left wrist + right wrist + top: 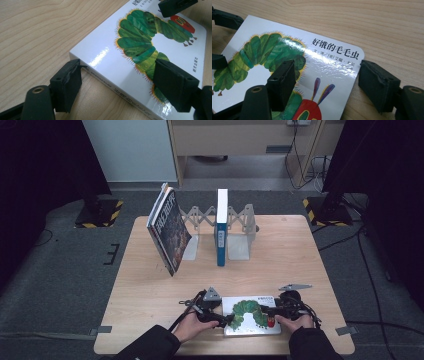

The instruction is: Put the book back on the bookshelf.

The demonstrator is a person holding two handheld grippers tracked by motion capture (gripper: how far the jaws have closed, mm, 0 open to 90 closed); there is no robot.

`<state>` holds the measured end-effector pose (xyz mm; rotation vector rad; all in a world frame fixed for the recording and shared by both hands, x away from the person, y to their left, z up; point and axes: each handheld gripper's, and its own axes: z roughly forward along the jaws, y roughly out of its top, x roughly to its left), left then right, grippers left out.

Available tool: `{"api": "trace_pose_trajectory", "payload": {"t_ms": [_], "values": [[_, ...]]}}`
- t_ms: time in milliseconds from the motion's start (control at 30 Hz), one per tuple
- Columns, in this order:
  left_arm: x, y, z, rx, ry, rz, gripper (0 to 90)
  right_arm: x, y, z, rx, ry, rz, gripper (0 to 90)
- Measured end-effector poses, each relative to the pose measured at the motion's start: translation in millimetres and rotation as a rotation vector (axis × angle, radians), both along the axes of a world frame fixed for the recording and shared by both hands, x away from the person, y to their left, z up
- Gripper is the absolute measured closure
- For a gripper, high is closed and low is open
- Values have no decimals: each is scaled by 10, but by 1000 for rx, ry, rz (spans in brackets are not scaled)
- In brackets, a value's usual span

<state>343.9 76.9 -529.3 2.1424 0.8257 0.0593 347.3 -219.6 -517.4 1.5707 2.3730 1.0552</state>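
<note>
While the caterpillar picture book [251, 315] lies flat on the near edge of the wooden table [150, 285], the left gripper [225, 319] straddles its left corner, jaws apart, one pad beside the spine, the other over the cover. The right gripper [265, 311] straddles the right corner, jaws likewise apart. Behind stand leaning books [169, 230], an upright blue book [221, 227] and an expanding rack [240, 227].

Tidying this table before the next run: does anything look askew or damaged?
Two books at the rack's left end lean steeply sideways, while the blue-spined one stands upright. The picture book lies flat near the front edge, undamaged.
</note>
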Motion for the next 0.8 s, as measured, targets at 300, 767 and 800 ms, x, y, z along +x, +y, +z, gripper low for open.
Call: {"api": "trace_pose_trajectory", "payload": {"t_ms": [300, 767, 800], "values": [[27, -17, 31, 23, -64, -19, 256, 50, 16, -5, 12, -2, -29, 305], [79, 4, 4, -1, -61, 12, 271, 178, 40, -17, 6, -28, -33, 304], [69, 7, 6, 1, -55, 7, 266, 173, 36, -15, 5, -40, -30, 302]]}}
